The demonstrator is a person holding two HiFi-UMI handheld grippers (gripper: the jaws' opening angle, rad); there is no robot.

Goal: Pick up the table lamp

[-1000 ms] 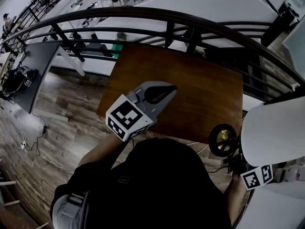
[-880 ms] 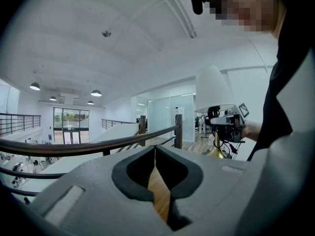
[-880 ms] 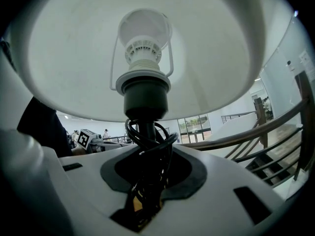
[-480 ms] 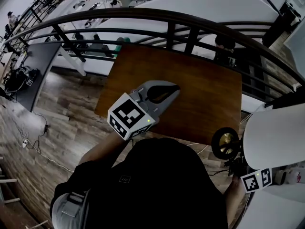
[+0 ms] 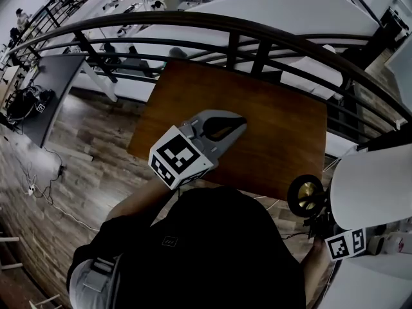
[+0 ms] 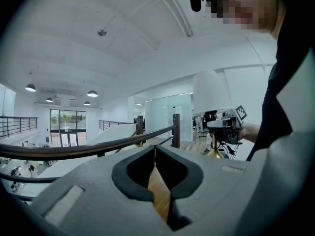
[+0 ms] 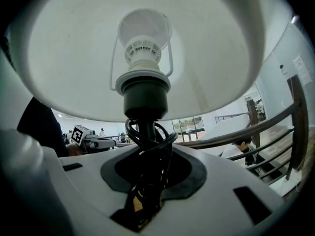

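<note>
The table lamp has a white shade and a round brass base. It hangs tilted in the air off the near right corner of the brown table. My right gripper is shut on the lamp's thin stem, where a black cord is wound round it. The bulb and the inside of the shade fill the right gripper view. My left gripper hovers over the table's near left part, shut and holding nothing. From the left gripper view, the lamp shows at the right.
A curved dark railing runs behind the table, with a lower floor and people beyond it. To the left lie wood flooring and a dark desk. White surfaces sit under the lamp at the right.
The lamp and my right gripper have drifted slightly right and down in the head view. My left gripper has crept a little to the right over the table. Both grips are unchanged.
</note>
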